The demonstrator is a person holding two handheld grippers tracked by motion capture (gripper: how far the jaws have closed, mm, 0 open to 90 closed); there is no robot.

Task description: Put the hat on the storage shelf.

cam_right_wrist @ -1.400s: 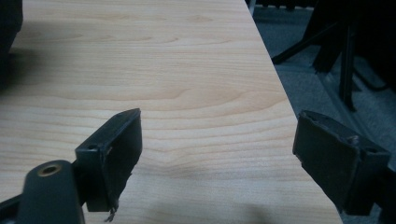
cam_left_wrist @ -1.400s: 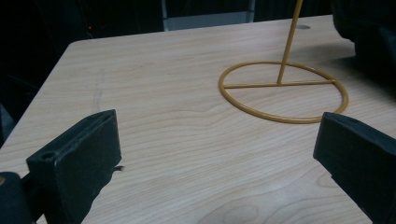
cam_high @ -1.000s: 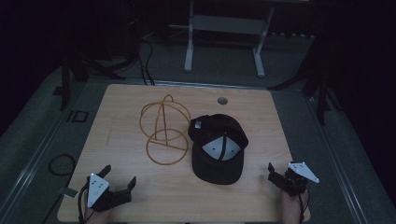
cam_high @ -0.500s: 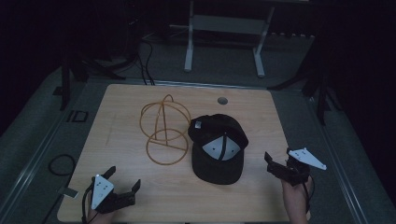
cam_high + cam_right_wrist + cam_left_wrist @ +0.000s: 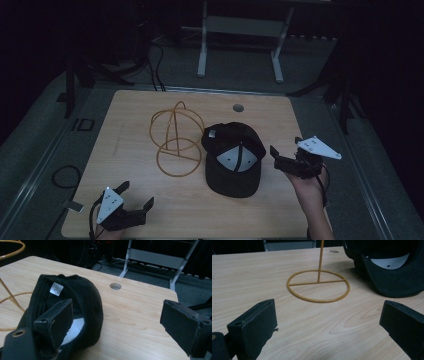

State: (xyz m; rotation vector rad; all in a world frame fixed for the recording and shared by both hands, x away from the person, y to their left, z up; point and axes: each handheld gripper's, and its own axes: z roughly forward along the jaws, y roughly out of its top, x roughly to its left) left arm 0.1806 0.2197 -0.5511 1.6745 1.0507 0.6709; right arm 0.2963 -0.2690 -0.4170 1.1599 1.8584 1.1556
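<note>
black cap (image 5: 234, 160) upturned (white lining), beside yellow wire stand (image 5: 176, 140)

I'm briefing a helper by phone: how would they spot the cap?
On the wooden table, look right of centre, beside the yellow wire stand. The cap lies upside down there: black fabric with a white inner panel, the only soft thing.

You are working in a darkened lab or studio space: your wooden table (image 5: 125, 125) with a cable grommet hole (image 5: 238, 107) stands on grey floor (image 5: 240, 70), with loose cables (image 5: 155, 65) and metal stand legs (image 5: 202, 50) behind.
</note>
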